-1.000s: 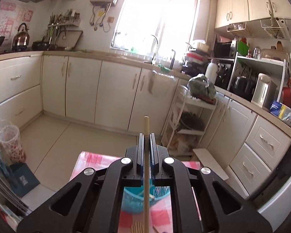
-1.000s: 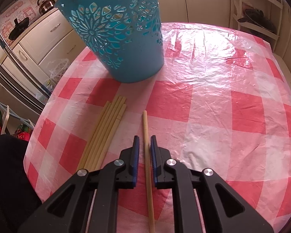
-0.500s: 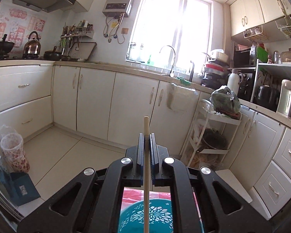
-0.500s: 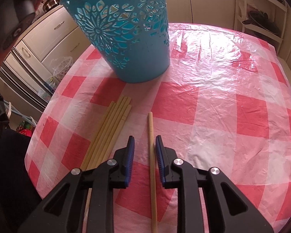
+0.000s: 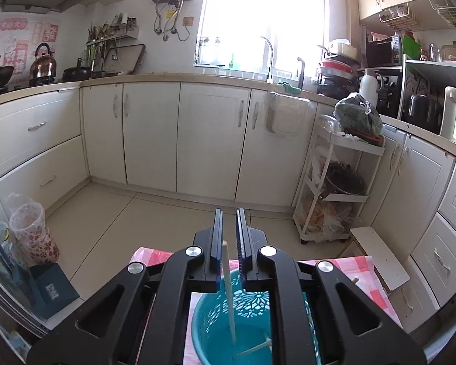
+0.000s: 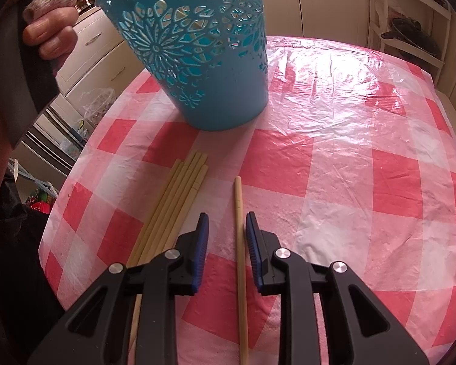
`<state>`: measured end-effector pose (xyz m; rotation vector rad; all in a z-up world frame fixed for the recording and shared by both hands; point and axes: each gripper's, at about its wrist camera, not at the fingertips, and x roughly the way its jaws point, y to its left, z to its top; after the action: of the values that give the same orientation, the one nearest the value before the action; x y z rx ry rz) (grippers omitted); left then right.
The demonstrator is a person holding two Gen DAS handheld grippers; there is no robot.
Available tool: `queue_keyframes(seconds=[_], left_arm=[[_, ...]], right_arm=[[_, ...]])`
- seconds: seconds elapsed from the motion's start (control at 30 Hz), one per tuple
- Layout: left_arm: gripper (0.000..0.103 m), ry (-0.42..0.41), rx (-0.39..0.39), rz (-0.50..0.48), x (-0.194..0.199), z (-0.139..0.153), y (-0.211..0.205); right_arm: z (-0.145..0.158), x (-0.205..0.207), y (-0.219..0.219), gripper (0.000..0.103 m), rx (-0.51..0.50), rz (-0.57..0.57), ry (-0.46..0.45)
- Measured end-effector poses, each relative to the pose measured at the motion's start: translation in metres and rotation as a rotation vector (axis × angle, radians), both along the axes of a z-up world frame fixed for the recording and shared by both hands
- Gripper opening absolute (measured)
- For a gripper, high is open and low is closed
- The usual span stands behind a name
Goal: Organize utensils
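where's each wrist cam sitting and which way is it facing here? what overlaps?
Left wrist: above the blue basket, facing the kitchen cabinets; left gripper open, a chopstick dropping between its jaws.
Right wrist: low over the checked tablecloth, angled down; right gripper open around a single chopstick; a hand at upper left.
Shared: the basket, tablecloth.

White cabinets [image 5: 209, 133], kettle [image 5: 44, 65] — window [image 5: 258, 15], wire cart [image 5: 340, 188], checked tablecloth [image 6: 349, 152]
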<state>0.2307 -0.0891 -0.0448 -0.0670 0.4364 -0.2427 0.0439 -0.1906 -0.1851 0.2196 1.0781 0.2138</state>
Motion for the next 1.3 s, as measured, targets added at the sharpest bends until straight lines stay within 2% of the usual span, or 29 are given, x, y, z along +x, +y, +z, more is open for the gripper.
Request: queue_keyframes(seconds=[0.03, 0.07, 0.13, 0.23, 0.33, 0.47, 0.53, 0.57, 0.6, 0.73, 0.8, 0.93, 1.0, 1.17, 1.3], left_arm=[[0.022, 0.005, 0.006, 0.003, -0.005, 0.002, 0.004], [0.037, 0.005, 0.013, 0.007, -0.011, 0.005, 0.008], [0.055, -0.019, 0.033, 0.028, -0.029, 0.012, 0.020], [0.069, -0.045, 0.061, 0.034, -0.060, 0.019, 0.043], [0.082, -0.044, 0.059, 0.063, -0.091, 0.014, 0.072], [0.083, 0.031, 0.041, 0.093, -0.111, -0.013, 0.107], [0.083, 0.090, 0.018, 0.114, -0.112, -0.029, 0.121], [0.083, 0.119, 0.003, 0.124, -0.111, -0.036, 0.127], [0.083, 0.138, -0.011, 0.128, -0.110, -0.039, 0.132], [0.083, 0.137, -0.031, 0.129, -0.113, -0.040, 0.142], [0.083, 0.144, -0.048, 0.131, -0.111, -0.041, 0.145], [0.083, 0.202, -0.095, 0.143, -0.103, -0.049, 0.154], [0.083, 0.223, -0.113, 0.151, -0.099, -0.052, 0.157], [0.083, 0.233, -0.135, 0.164, -0.098, -0.054, 0.161], [0.083, 0.218, -0.117, 0.164, -0.099, -0.052, 0.157]], right_arm=[[0.000, 0.000, 0.000, 0.026, -0.002, 0.002, 0.000], [0.000, 0.000, 0.000, 0.026, -0.002, 0.005, 0.001], [0.000, -0.001, -0.002, 0.025, 0.007, 0.007, 0.009], [0.000, -0.004, -0.010, 0.026, 0.023, -0.003, 0.019], [0.000, -0.007, -0.005, 0.025, -0.013, 0.011, 0.008], [0.000, -0.011, 0.013, 0.025, -0.148, 0.053, -0.029], [-0.001, -0.013, 0.022, 0.019, -0.217, 0.070, -0.055], [-0.001, -0.013, 0.023, 0.015, -0.213, 0.074, -0.060], [-0.002, -0.013, 0.022, 0.005, -0.197, 0.069, -0.055], [0.000, -0.017, 0.010, 0.005, -0.089, 0.009, -0.036], [0.013, -0.025, 0.001, 0.005, -0.014, -0.019, -0.060], [0.062, -0.044, -0.019, 0.005, 0.226, -0.071, -0.166], [0.092, -0.048, -0.025, 0.005, 0.315, -0.087, -0.229], [0.160, -0.026, -0.035, 0.005, 0.418, -0.134, -0.420], [0.192, 0.015, -0.036, 0.005, 0.417, -0.193, -0.552]])
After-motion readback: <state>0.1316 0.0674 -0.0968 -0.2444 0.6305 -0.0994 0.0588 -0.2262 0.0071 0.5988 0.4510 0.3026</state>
